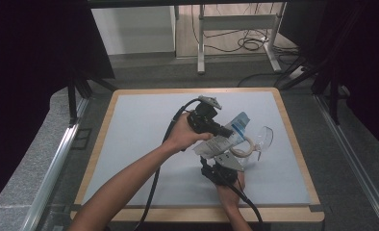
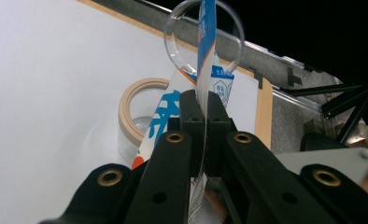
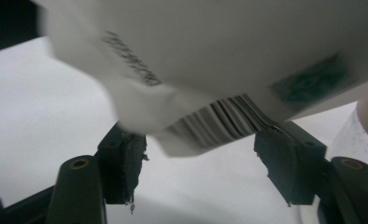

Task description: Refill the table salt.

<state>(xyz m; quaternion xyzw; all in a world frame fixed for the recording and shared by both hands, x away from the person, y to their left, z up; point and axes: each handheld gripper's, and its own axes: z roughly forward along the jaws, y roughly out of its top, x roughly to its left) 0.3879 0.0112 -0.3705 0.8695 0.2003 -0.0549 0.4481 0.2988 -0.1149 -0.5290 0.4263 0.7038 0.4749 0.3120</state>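
A white sachet (image 1: 224,138) with blue and orange print hangs above the middle right of the table. My left gripper (image 1: 224,130) is shut on its upper part; in the left gripper view the jaws (image 2: 201,105) pinch the sachet (image 2: 205,42) edge-on. My right gripper (image 1: 211,164) stands just below it, open. In the right gripper view the sachet's barcode end (image 3: 219,126) dips between the spread fingers (image 3: 126,161) without being pinched. A clear glass cup (image 1: 263,137) with a beige ring (image 1: 243,148) lies right behind the sachet.
The table has a pale grey mat (image 1: 139,139) inside a wooden border (image 1: 197,214). Past the far edge stand a metal desk frame (image 1: 235,29) and loose floor cables. Black stands flank the table on both sides.
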